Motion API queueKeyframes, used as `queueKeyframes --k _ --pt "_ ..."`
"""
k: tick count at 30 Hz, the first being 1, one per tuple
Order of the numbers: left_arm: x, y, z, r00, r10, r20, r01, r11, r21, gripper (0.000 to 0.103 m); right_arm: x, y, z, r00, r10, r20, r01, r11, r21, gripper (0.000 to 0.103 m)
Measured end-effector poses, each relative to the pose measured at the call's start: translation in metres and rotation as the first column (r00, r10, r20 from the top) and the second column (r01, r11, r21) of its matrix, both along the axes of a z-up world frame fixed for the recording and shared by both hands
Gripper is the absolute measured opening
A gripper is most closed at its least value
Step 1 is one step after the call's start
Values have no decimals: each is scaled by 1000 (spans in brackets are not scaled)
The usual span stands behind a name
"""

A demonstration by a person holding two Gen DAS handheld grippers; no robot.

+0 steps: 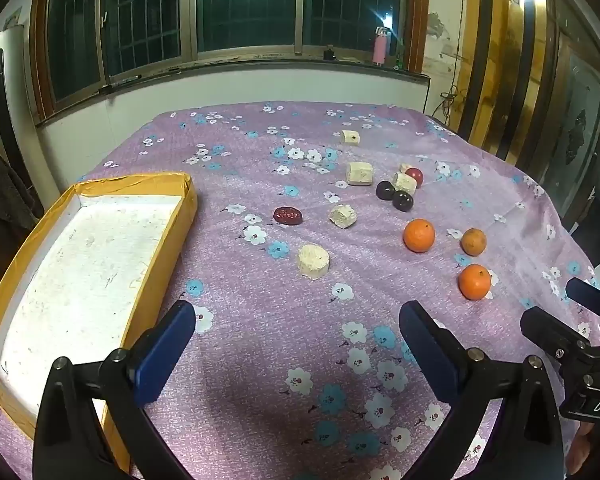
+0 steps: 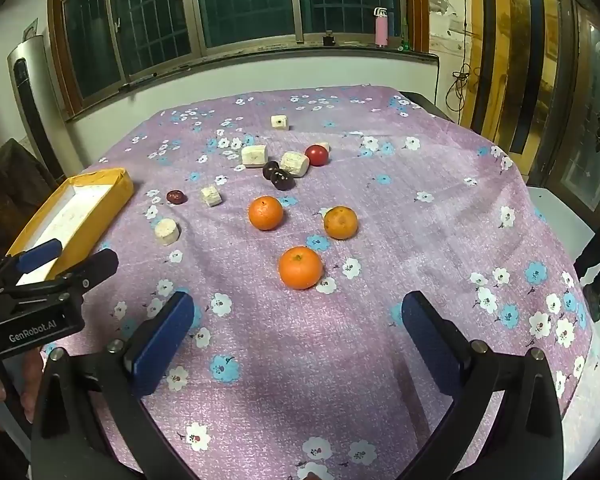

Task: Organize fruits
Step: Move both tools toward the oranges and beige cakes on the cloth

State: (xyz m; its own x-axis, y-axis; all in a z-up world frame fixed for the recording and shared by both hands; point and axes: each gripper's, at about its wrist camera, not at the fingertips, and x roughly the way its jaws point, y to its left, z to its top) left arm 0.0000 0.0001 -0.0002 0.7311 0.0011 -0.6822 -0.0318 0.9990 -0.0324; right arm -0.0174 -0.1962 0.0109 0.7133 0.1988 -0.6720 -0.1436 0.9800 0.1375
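The desk (image 1: 380,128), spread with a purple flowered cloth (image 2: 440,220), fills most of both views; its far edge runs below the window wall and its right edge drops off beside a grey floor. The near half of the cloth lies bare in front of both grippers, and a broad bare stretch runs along the right side.

At the left edge sits a shallow yellow-sided tray (image 1: 172,236) with a white foam floor; nothing lies in it.

The left gripper (image 1: 298,322) hovers over the near cloth just beside the tray's near corner, its blue fingers (image 1: 164,356) spread wide and holding nothing. The right gripper (image 2: 298,312) hovers to its right, fingers (image 2: 432,340) equally wide and empty, just short of the nearest orange.

Three oranges (image 2: 301,267) form a loose triangle mid-desk, apart from each other. Beyond them, two dark plums (image 2: 282,179) touch each other, with a red fruit (image 2: 317,155) near. Pale foam-like chunks (image 2: 167,231) are scattered from the tray side to the far edge, one touching the plums. A wrinkled red date (image 1: 287,215) lies alone between tray and fruit.
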Motion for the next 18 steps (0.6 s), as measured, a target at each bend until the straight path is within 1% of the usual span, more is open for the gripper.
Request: queueKeyframes --k 18 --pt "0 1 -1 1000 1 -2 -1 1000 2 102 1 1 0 1000 1 -2 -1 1000 1 103"
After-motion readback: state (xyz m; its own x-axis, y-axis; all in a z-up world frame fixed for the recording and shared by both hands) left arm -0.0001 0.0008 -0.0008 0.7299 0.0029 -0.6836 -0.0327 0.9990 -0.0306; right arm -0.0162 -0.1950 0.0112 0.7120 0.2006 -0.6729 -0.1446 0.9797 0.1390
